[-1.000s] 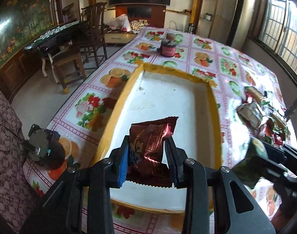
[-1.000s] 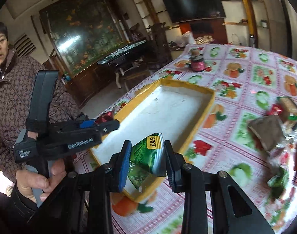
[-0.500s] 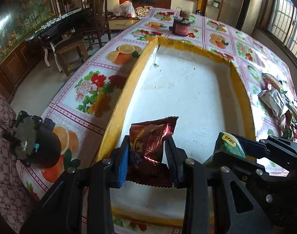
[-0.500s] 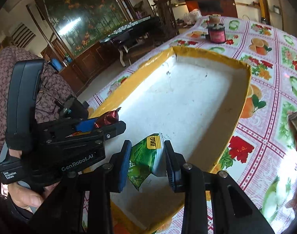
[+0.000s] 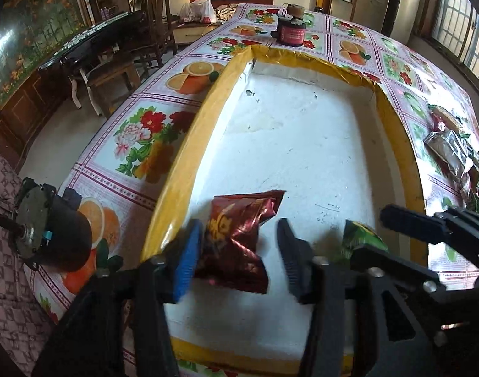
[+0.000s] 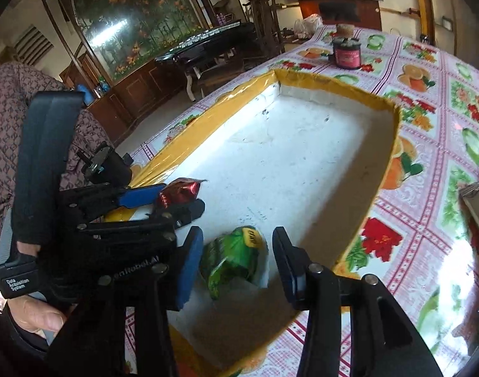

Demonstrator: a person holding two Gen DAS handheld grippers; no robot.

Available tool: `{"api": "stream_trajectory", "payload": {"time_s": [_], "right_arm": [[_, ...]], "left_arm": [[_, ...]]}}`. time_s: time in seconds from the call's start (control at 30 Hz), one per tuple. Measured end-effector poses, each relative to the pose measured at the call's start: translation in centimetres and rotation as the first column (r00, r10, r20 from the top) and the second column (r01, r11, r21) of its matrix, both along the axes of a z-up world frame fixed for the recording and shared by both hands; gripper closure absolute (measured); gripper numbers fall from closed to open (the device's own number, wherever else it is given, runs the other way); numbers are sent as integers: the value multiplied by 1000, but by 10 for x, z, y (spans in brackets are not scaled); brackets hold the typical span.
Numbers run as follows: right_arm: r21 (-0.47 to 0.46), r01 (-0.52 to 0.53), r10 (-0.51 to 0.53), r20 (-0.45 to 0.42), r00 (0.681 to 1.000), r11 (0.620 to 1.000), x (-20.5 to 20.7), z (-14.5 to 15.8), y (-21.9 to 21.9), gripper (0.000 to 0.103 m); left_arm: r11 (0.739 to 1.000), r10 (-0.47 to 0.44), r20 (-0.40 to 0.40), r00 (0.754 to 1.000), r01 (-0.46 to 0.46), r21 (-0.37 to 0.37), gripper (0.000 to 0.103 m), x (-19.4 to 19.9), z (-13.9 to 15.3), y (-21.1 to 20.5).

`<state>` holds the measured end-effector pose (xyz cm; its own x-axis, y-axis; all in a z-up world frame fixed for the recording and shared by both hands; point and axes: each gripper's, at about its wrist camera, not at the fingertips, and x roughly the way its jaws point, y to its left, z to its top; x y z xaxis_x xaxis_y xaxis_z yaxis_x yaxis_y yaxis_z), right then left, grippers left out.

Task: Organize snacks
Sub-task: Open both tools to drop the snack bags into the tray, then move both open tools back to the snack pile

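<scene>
Both hand-held grippers, the left [image 5: 239,251] and the right [image 6: 236,264], stand apart over the tray [image 5: 399,144], the red packet [image 5: 236,238] and green packet [image 6: 236,257] being let go inside it; next, probably fetching more from the snack pile [image 5: 453,150].

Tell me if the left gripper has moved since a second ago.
Yes. The left gripper advanced over the yellow-rimmed tray toward the red jar, and opened.

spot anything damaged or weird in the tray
The white foam tray has small gouges and a yellowish stain on its floor toward the far end. The red snack packet and green snack packet look crumpled but intact.
</scene>
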<state>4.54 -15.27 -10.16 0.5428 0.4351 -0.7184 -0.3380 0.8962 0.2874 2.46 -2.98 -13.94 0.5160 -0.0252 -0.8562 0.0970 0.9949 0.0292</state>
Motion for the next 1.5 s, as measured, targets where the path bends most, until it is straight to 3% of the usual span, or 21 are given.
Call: {"api": "stream_trajectory", "payload": {"time_s": [0.13,0.3,0.53,1.0,1.5], "right_arm": [[-2,22,-22,46,999,1000,-12,14,-11,55],[12,91,-92,84,992,996,-28,26,-42,53],[61,234,-239,95,966,970,-53,31,-104,47],[116,429,-438,68,896,896,-101,20,-195,44],[145,508,-519,56,853,849,-134,13,-238,43]], "left_arm": [[1000,-3,-5,1000,2,-21,36,-1,3,-1],[1000,2,46,999,-2,-4,23,-10,20,-5],[1000,-22,98,995,23,-6,16,-19,40,-19],[994,-110,94,989,109,11,14,-31,49,-63],[983,-186,105,977,184,23,14,-45,59,-103]]}}
